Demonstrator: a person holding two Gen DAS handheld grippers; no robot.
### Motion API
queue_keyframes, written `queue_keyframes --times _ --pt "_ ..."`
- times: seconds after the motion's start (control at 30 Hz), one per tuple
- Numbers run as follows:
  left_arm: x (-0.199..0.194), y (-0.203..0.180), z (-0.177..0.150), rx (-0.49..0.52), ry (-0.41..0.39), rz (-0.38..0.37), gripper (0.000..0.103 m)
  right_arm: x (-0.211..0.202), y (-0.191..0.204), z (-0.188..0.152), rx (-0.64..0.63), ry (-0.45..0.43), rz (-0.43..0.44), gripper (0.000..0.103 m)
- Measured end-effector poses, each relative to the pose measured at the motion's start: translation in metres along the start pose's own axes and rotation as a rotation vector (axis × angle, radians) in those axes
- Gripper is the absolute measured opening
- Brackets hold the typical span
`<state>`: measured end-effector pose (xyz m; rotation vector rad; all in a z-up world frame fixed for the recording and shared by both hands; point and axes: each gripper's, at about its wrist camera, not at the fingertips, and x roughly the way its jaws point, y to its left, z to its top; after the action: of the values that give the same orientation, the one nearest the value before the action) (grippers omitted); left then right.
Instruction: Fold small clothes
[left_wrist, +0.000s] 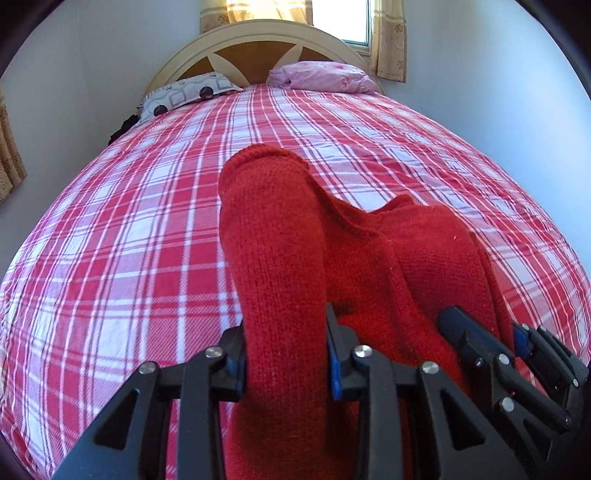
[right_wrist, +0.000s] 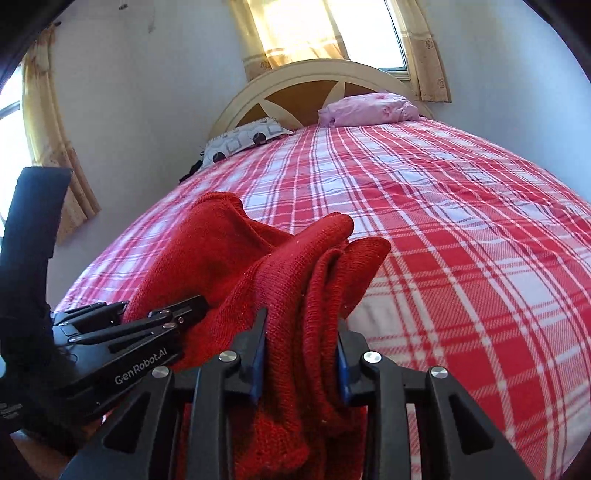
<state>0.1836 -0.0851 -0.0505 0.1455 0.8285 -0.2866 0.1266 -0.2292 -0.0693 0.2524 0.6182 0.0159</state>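
Note:
A red knitted garment hangs bunched between both grippers above the plaid bed. My left gripper is shut on a thick fold of it, blue pads pressing each side. To its right in the left wrist view, the right gripper bites another part of the knit. In the right wrist view the right gripper is shut on several layers of the red garment, and the left gripper holds the cloth at lower left. The garment's lower part is hidden below the fingers.
The bed wears a red and white plaid sheet. A patterned pillow and a pink bundle lie by the headboard. Walls close in on both sides; curtained windows stand behind.

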Motion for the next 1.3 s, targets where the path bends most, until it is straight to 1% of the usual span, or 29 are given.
queue_keyframes --times 0.23,0.33,0.43,0.53,0.7,0.87,0.93,1.0,1.07,1.2,1.23,1.3 --pt "-0.022 0.024 -0.011 -0.034 -0.019 0.013 0.033 -0.015 0.031 -0.003 -0.029 -0.020 0.030 0.030" --pt "-0.030 0.043 -0.013 -0.060 -0.034 0.032 0.033 -0.015 0.051 0.000 -0.058 -0.027 0.051 0.030" --pt "-0.036 0.065 -0.013 -0.081 -0.052 0.070 0.033 -0.011 0.075 0.003 -0.090 -0.035 0.083 0.030" --pt "-0.041 0.094 -0.009 -0.112 -0.072 0.121 0.033 -0.001 0.103 0.010 -0.116 -0.042 0.125 0.030" --pt "-0.038 0.140 0.000 -0.167 -0.080 0.203 0.033 0.025 0.155 0.024 -0.159 -0.048 0.211 0.030" --pt "-0.026 0.182 0.010 -0.190 -0.087 0.283 0.033 0.069 0.192 0.034 -0.141 -0.038 0.299 0.030" --pt "-0.017 0.196 0.014 -0.190 -0.086 0.303 0.033 0.088 0.204 0.034 -0.143 -0.029 0.295 0.030" --pt "-0.004 0.206 0.017 -0.183 -0.077 0.321 0.033 0.110 0.214 0.035 -0.150 -0.002 0.282 0.030" --pt "0.015 0.213 0.018 -0.175 -0.052 0.329 0.033 0.129 0.220 0.034 -0.154 0.027 0.262 0.030" --pt "0.051 0.224 0.013 -0.195 0.028 0.313 0.034 0.167 0.225 0.024 -0.174 0.103 0.194 0.029" --pt "0.055 0.224 0.011 -0.197 0.034 0.314 0.034 0.174 0.223 0.020 -0.175 0.121 0.178 0.029" --pt "0.057 0.227 0.009 -0.199 0.026 0.305 0.038 0.183 0.216 0.018 -0.139 0.148 0.188 0.029"
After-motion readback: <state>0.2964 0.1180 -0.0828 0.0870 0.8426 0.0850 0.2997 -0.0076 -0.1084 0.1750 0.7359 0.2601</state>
